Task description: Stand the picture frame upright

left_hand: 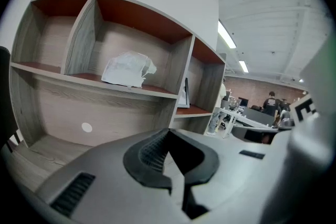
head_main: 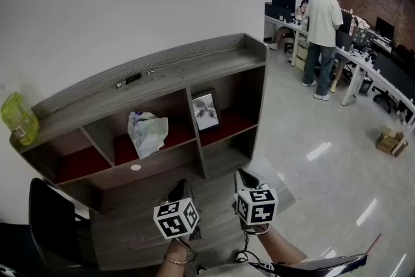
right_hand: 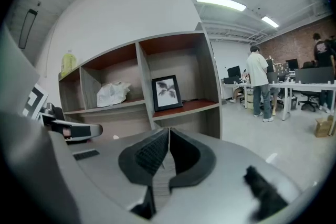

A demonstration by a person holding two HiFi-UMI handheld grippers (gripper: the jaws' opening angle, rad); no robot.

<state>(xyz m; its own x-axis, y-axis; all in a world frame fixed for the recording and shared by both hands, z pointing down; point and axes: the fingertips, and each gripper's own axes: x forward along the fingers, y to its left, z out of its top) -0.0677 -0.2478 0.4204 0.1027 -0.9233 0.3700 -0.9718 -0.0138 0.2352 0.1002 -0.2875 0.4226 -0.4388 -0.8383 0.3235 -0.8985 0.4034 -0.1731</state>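
Head view: the picture frame stands upright in the shelf unit's right cubby, at 12 o'clock from the left gripper and right gripper, well apart.

Left gripper view: jaws pressed together, empty.

Right gripper view: jaws together, empty. The task looks finished, so nothing needs grasping.

Bag crowds middle cubby, room right of frame

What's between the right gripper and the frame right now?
Nothing visible. The frame stands in the right cubby of the shelf, straight ahead of the right gripper, whose jaws are shut and empty. The crumpled bag sits one cubby left, out of the way.
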